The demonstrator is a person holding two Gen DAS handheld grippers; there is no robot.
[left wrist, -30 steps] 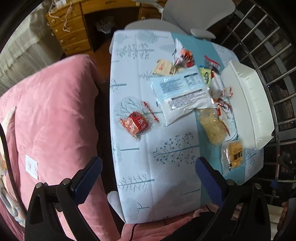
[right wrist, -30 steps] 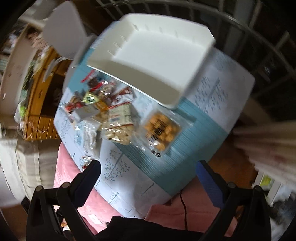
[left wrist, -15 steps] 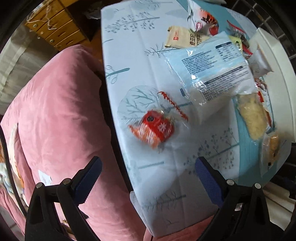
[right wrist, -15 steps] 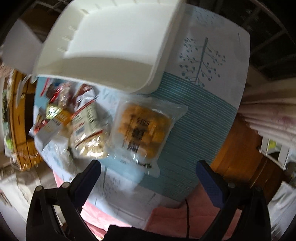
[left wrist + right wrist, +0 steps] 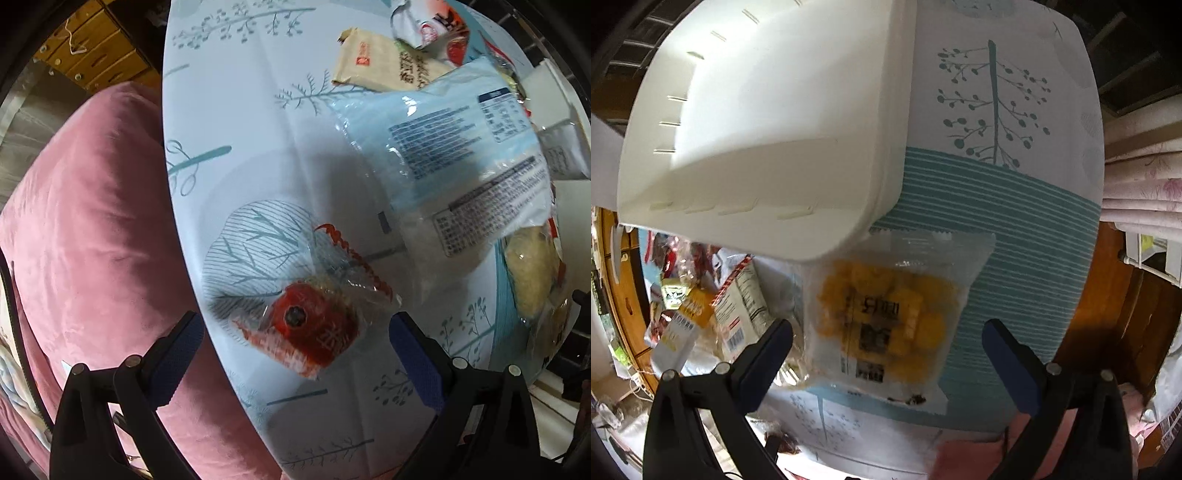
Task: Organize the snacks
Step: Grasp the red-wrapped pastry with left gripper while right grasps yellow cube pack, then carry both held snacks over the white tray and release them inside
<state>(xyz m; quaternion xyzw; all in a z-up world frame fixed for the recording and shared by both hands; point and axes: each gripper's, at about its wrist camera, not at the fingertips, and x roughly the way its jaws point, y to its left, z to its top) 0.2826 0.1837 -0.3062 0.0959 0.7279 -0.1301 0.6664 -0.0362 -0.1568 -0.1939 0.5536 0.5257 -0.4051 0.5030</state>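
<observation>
A red snack packet (image 5: 314, 328) in clear wrap lies on the tree-print tablecloth (image 5: 240, 92), near the table's left edge. My left gripper (image 5: 295, 354) is open, its fingers either side of the packet, just above it. A clear bag of yellow snacks (image 5: 886, 314) lies on the teal stripe beside the empty white bin (image 5: 768, 122). My right gripper (image 5: 886, 354) is open and straddles that bag from above. A large pale blue bag (image 5: 461, 155) and several more packets (image 5: 388, 62) lie further along the table.
A pink cushion (image 5: 92, 240) lies beside the table's left edge. A wooden drawer unit (image 5: 92, 62) stands beyond it. A pile of small packets (image 5: 701, 306) sits left of the yellow bag. Folded pink fabric (image 5: 1137, 184) lies at the right.
Both grippers have moved down and closer to the table. The red packet now lies between the left fingers and the yellow bag between the right fingers. Both stay open.
</observation>
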